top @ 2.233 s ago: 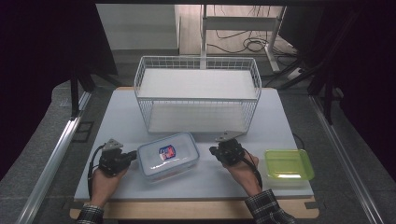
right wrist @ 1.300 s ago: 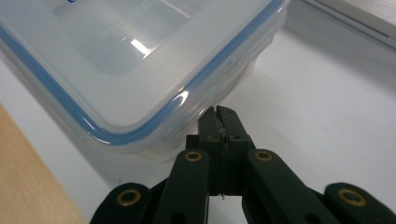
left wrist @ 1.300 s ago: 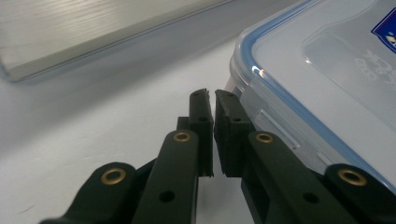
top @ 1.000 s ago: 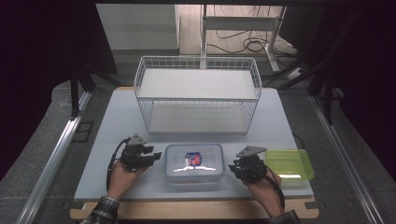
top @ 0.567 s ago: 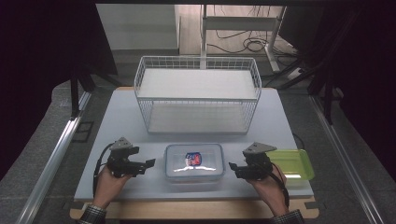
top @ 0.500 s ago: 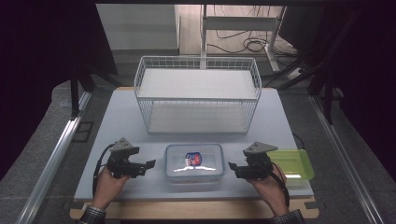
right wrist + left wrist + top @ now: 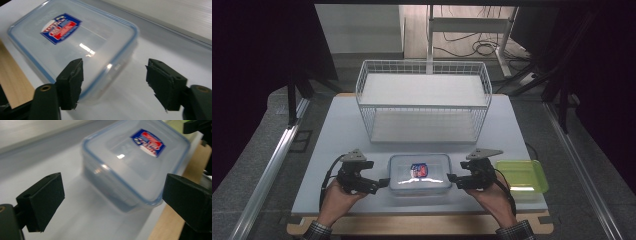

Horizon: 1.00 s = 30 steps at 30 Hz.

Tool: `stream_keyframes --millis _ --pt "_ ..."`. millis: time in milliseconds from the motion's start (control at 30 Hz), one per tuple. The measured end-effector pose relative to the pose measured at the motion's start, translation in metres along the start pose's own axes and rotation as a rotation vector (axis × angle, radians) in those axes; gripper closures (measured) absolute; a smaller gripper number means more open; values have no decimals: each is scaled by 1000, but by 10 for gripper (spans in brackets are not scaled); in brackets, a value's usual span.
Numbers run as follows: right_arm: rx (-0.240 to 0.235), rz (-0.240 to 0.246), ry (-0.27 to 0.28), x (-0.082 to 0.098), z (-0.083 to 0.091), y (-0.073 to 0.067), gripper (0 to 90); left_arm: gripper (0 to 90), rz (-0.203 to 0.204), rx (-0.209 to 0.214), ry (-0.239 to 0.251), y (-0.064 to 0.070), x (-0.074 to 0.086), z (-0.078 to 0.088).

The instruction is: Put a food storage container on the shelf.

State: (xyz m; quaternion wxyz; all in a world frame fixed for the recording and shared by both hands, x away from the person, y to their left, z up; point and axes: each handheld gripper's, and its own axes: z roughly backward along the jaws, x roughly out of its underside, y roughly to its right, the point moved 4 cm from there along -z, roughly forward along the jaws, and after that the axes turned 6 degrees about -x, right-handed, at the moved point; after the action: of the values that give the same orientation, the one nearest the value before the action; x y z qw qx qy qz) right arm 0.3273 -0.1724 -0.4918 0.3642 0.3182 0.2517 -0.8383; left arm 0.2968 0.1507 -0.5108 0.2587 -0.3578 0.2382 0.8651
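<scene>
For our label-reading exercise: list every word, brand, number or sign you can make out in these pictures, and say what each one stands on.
Blue, red and white sticker on the lid of the clear rectangular plastic box with a blue seal: it carries print, but it is too blurred and small to read in any view.
Green translucent plastic box: no text visible.
White wire basket: no text visible.
Nothing legible anywhere.

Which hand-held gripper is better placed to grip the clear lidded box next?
Probably the right hand-held gripper: its open jaws already reach past the clear lidded box's end. The left hand-held gripper stands open, short of it.
</scene>
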Motion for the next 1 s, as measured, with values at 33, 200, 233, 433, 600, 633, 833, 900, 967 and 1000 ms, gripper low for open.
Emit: stream_keyframes --millis 33,200,233,433,600,633,833,900,967,1000 --pt "-7 1 -10 -2 -2 -1 260 50 -1 -2 -8 0 -1 -3" --pt "-59 -38 -22 -6 -18 2 196 60 31 32 -52 -5 -2 -19" --pt "-69 -48 -26 -6 -21 3 180 60 34 35 -60 -6 -2 -22" --pt "-179 -154 -39 -4 -34 9 131 35 61 121 -114 -3 -3 -38" --pt "-259 -234 -58 0 -39 12 128 30 81 174 -138 3 -1 -44" --pt "-280 -247 -66 1 -40 12 132 43 82 174 -138 3 -1 -42" --pt "-252 -196 -65 0 -27 6 239 158 31 159 -109 10 4 -28" --pt "-247 -195 -41 3 -20 4 306 199 38 169 -99 12 9 -23" --pt "-243 -192 -23 6 -13 2 357 260 63 177 -67 14 14 -19" --pt "-243 -189 -12 9 -10 0 379 296 71 177 -46 15 15 -15"
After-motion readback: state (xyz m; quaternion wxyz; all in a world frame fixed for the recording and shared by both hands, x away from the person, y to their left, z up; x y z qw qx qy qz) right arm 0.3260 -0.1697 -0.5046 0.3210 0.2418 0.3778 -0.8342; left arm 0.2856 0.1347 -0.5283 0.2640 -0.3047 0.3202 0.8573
